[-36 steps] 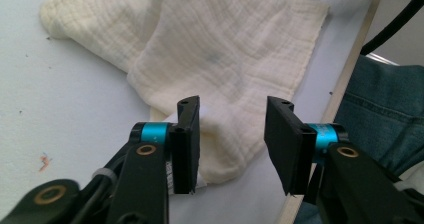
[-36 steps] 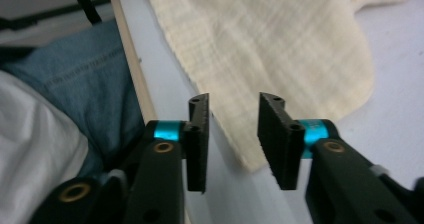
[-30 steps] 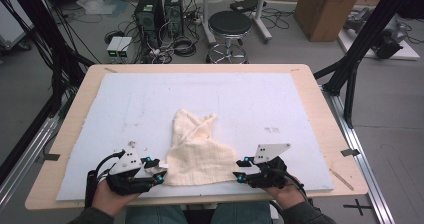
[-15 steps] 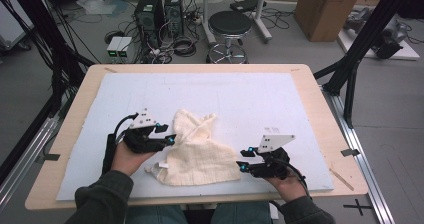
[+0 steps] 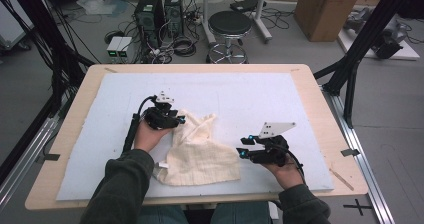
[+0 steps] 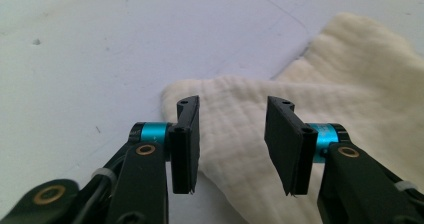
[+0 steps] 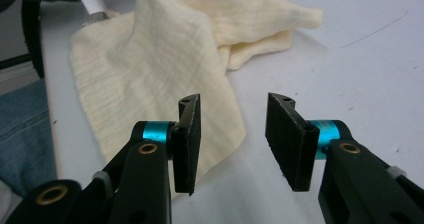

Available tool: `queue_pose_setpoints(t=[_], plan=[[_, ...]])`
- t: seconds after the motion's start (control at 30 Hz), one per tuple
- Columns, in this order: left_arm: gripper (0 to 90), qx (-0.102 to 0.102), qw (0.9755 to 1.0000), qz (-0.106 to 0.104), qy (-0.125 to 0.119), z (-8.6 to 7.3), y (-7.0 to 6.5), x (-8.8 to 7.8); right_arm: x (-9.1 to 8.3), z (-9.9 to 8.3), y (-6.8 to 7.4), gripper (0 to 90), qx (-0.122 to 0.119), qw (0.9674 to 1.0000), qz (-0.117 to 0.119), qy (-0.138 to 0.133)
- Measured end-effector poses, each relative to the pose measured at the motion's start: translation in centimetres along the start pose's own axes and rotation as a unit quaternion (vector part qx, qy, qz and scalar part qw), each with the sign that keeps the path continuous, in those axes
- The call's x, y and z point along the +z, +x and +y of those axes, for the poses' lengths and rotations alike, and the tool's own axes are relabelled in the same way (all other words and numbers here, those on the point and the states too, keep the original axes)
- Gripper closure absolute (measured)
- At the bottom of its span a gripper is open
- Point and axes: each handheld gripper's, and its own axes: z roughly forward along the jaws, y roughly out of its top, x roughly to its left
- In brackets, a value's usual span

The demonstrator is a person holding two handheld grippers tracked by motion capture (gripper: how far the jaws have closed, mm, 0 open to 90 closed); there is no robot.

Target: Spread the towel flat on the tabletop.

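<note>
Crumpled cream cloth [image 5: 200,149] on table

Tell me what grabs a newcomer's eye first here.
A crumpled cream cloth lies near the front middle of the pale blue mat. The left gripper sits at the cloth's far left corner and the right gripper by its right edge, both with jaws open and nothing clamped.

Round black stool [image 5: 230,24], cardboard box [image 5: 327,9], computer towers [image 5: 160,11], tangled floor cables [image 5: 182,46]
</note>
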Motion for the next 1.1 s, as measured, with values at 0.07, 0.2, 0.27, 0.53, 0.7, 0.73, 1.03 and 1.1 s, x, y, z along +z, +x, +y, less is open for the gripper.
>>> queue_pose_setpoints(t=[0.07, 0.2, 0.27, 0.53, 0.7, 0.73, 1.03, 1.1], plan=[[53.4, -0.005, 0.9998, 0.009, 0.014, -0.3, 0.2, 0.6, 0.2, 0.1, -0.4, 57.6, 0.004, 1.0, -0.003, 0.0], [56.3, 0.014, 0.9991, 0.012, 0.037, -0.6, -0.1, 1.2, 0.7, 0.4, -1.2, 57.7, 0.012, 0.9999, -0.005, -0.002], [61.0, 0.027, 0.9986, 0.015, 0.044, -0.6, -0.5, 1.3, 1.0, 0.6, -1.4, 57.7, 0.014, 0.9999, -0.006, -0.001], [86.4, 0.048, 0.9969, 0.031, 0.054, -0.6, -0.9, 1.4, 2.5, 1.8, -2.3, 57.8, 0.02, 0.9997, -0.013, -0.003], [87.5, 0.057, 0.9963, 0.029, 0.057, -0.6, -0.9, 0.4, 3.9, 2.7, -2.8, 58.2, 0.027, 0.9995, -0.013, 0.002], [87.5, 0.06, 0.9964, 0.031, 0.052, -0.7, -1.0, -0.2, 4.1, 2.9, -2.9, 58.5, 0.029, 0.9995, -0.014, 0.001], [87.5, 0.079, 0.9957, 0.039, 0.029, -2.5, -0.8, -4.5, 6.3, 4.8, -2.7, 59.5, 0.032, 0.9993, -0.015, 0.01], [87.5, 0.068, 0.9965, 0.04, 0.025, -3.1, -0.4, -5.1, 7.1, 5.2, -2.7, 59.6, 0.033, 0.9992, -0.015, 0.016]])
